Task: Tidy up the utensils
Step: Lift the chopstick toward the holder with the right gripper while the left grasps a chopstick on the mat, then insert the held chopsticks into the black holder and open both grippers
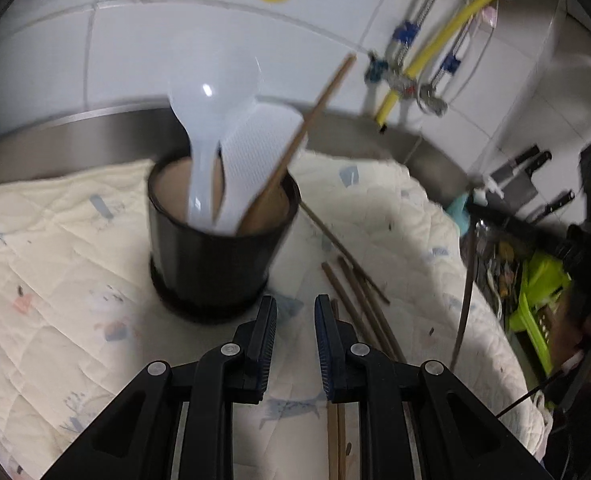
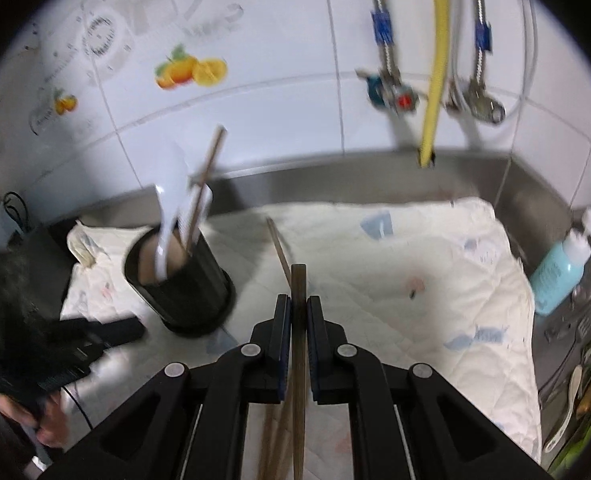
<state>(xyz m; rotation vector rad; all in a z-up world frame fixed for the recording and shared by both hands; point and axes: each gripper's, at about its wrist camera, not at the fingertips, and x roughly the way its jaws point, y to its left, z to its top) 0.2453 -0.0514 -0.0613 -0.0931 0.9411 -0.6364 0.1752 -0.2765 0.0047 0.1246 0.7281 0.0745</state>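
A black utensil holder (image 1: 219, 256) stands on a cream quilted cloth (image 1: 55, 240). In it are a white spoon (image 1: 211, 92), a white rice paddle (image 1: 255, 152) and one brown chopstick (image 1: 315, 116) leaning right. My left gripper (image 1: 295, 308) hovers just in front of the holder, open, with only cloth between its fingers. Several loose chopsticks (image 1: 355, 284) lie on the cloth by its right finger. My right gripper (image 2: 298, 304) is shut on a brown chopstick (image 2: 298, 280) that stands up between the pads. The holder (image 2: 179, 280) sits to its left. Another chopstick (image 2: 279, 252) shows beside the held one.
A steel counter rim (image 2: 335, 176) and a tiled wall run behind the cloth. A yellow hose (image 2: 435, 60) and valves hang on the wall. A blue soap bottle (image 2: 559, 276), knives (image 1: 527, 172) and a green basket (image 1: 535, 300) crowd the right side. A person's hand (image 2: 51, 428) is at lower left.
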